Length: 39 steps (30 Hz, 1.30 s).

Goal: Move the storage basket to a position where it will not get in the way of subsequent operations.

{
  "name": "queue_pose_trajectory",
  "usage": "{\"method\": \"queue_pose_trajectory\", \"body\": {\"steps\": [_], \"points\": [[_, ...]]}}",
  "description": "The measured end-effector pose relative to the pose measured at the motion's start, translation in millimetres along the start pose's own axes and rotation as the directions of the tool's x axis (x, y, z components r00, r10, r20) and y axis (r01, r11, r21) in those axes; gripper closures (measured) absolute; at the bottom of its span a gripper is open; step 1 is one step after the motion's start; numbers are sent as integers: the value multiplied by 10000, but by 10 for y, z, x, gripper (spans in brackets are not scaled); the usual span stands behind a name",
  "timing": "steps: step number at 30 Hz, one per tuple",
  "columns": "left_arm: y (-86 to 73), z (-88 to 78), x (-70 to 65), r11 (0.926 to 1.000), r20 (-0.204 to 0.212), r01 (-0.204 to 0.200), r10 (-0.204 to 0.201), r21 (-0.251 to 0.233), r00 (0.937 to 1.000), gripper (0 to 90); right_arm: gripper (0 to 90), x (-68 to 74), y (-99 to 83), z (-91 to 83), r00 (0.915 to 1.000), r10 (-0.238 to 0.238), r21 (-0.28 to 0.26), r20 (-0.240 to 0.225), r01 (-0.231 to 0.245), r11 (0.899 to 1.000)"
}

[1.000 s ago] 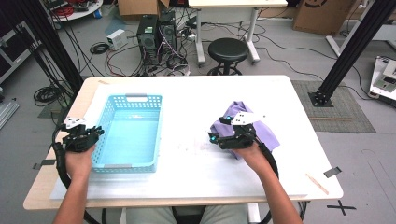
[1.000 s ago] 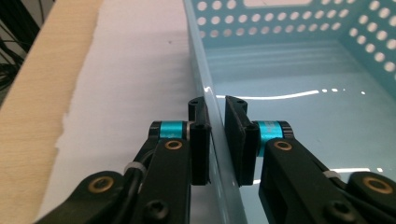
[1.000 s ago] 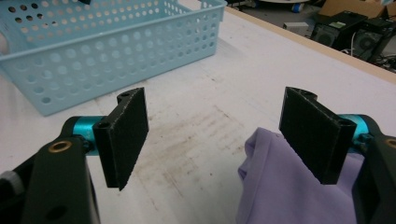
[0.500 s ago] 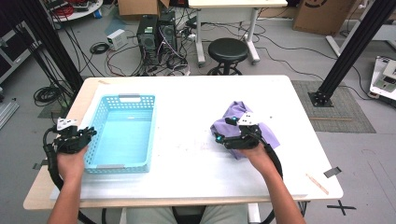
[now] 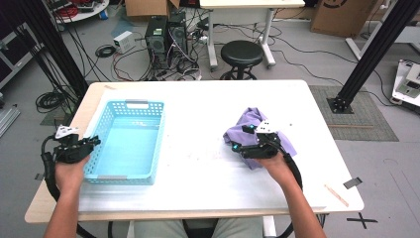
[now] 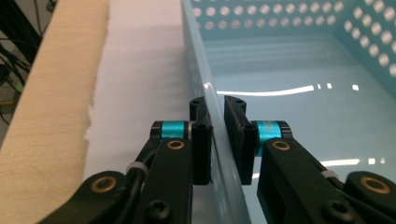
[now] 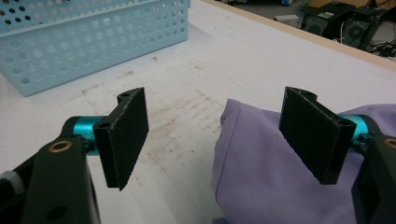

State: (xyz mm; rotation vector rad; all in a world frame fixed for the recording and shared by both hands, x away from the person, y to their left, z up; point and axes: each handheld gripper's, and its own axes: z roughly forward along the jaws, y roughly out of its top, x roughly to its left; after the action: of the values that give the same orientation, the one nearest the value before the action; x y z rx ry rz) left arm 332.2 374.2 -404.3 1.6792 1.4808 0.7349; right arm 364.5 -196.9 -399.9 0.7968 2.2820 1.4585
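1. Left gripper [image 5: 85, 145] at the table's left edge, closed on the left long wall of the blue basket [image 5: 148, 106]; in the left gripper view the wall [image 6: 215, 135] runs between the two pads, one outside and one inside the basket
2. Basket: long axis runs away from the person; it stands on the left half of the table [image 5: 208, 114], with nothing seen inside it
3. Right gripper [image 5: 236, 145] rests over the purple cloth [image 5: 247, 124], jaws spread wide and gripping nothing; in the right gripper view the cloth [image 7: 261, 158] lies under and between the pads [image 7: 126, 135], its edge nearer the right-hand pad
4. Deciding relation: the cloth lies on the right half of the table, well apart from the basket, directly below the right gripper; the basket lies to that gripper's left. The right hand is the nearer to the cloth, the left to the basket
5. Writing: no brand, label or lettering can be read on basket, cloth or grippers
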Motion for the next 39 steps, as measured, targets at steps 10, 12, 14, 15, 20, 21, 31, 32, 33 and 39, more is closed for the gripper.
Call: {"method": "queue_pose_trajectory", "body": {"steps": [10,12,14,15,20,21,31,32,33,39], "points": [[78,33,186,9998,-212,-136,133,-130,9997,817,246,-25,-18,-42,9998,74,17,184,-75,10000],[85,32,254,9997,-258,15,-21,-236,9997,817,246,-27,-21,-45,9997,101,46,200,-102,9999],[94,33,315,9997,-264,115,-121,-228,9996,817,246,-27,-20,-47,9997,95,73,213,-96,9999],[98,34,339,9997,-274,131,-136,-201,9995,817,246,-27,-19,-49,9997,85,91,217,-87,9999],[114,36,421,9998,-403,137,-143,-155,9991,817,246,-31,-16,-62,9996,90,108,274,-93,9999],[111,40,435,9997,-452,166,-173,-157,9988,817,246,-31,-20,-63,9995,99,132,289,-103,9999],[16,38,599,9982,-638,592,-591,0,9962,705,246,-76,-54,-81,9987,322,148,390,-328,9994],[6,23,612,9974,-583,724,-725,-35,9957,666,246,-77,-56,-81,9987,329,170,380,-336,9993],[-6,0,627,9966,-497,828,-826,11,9953,637,246,-75,-56,-82,9987,324,172,381,-331,9993],[-105,-121,616,9976,294,643,-650,258,9975,713,247,-43,-56,-73,9990,225,103,384,-229,9997]]}}
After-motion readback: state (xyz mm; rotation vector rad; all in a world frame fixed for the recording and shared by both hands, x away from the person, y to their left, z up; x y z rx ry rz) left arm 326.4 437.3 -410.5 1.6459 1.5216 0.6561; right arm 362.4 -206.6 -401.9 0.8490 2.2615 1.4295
